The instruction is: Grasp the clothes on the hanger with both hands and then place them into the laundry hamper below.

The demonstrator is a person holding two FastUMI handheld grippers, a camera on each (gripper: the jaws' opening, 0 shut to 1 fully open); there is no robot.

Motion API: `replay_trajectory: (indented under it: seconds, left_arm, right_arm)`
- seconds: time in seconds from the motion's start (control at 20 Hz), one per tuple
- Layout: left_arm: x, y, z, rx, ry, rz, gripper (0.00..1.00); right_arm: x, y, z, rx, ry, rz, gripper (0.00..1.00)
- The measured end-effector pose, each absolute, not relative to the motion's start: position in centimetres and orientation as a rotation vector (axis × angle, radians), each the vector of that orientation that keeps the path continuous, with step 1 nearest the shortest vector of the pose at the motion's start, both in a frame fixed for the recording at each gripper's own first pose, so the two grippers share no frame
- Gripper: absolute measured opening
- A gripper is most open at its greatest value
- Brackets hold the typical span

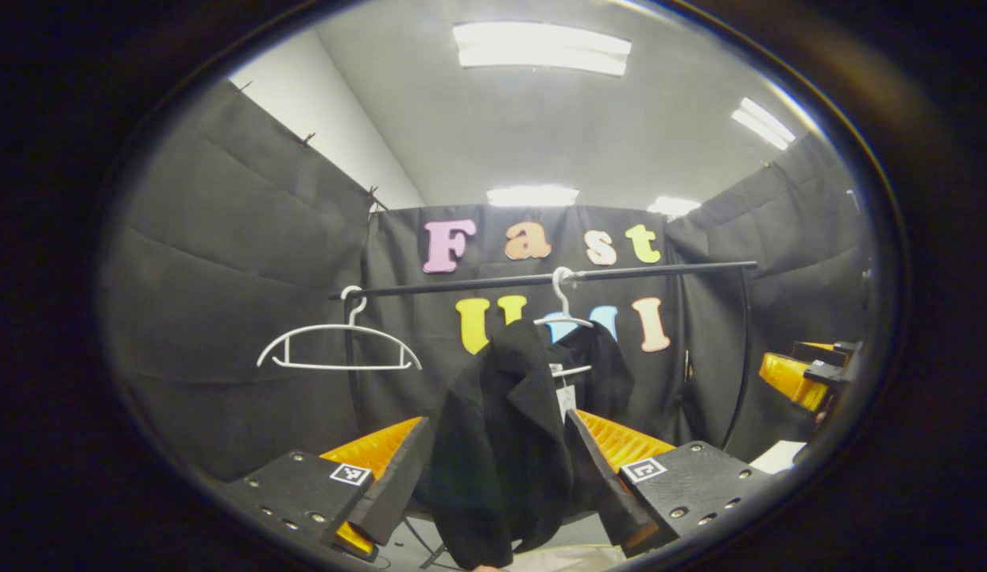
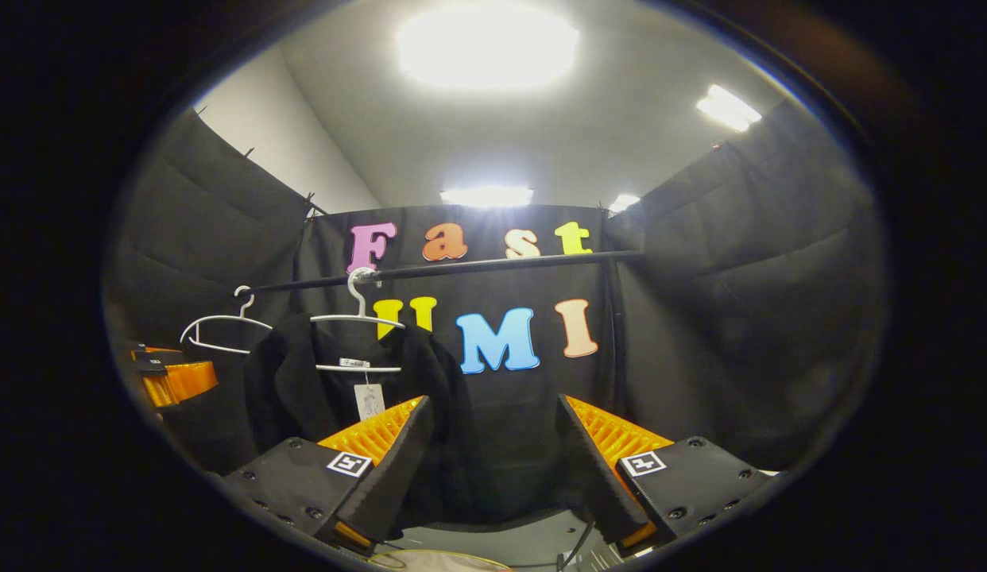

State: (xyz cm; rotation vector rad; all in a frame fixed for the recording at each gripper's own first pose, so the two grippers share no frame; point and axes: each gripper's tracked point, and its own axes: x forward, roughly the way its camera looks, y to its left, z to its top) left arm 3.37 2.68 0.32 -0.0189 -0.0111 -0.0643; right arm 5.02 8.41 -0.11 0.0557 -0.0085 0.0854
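A black garment (image 1: 501, 445) hangs on a white hanger (image 1: 563, 318) from a black rail (image 1: 541, 280). My left gripper (image 1: 495, 421) is open, and the garment's left side hangs in the gap between its fingers; I cannot tell whether they touch it. In the right gripper view the same garment (image 2: 303, 389) and its hanger (image 2: 357, 318) are to the left. My right gripper (image 2: 493, 403) is open with nothing between its fingers, just right of the garment. A pale rim (image 2: 438, 560) at the bottom edge may be the hamper.
An empty white hanger (image 1: 338, 349) hangs at the rail's left end. The rail's upright post (image 1: 740, 357) stands at the right. The right gripper (image 1: 803, 373) shows at the far right of the left gripper view. Black cloth walls close in on three sides.
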Motion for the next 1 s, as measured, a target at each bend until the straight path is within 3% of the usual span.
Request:
replay_trajectory:
  seconds: [1.0]
  left_arm:
    - [17.5, -3.1, -4.2, -0.004, 0.069, 0.091, 1.0]
  right_arm:
    - [23.7, 15.3, -5.4, 0.124, 0.048, 0.403, 0.98]
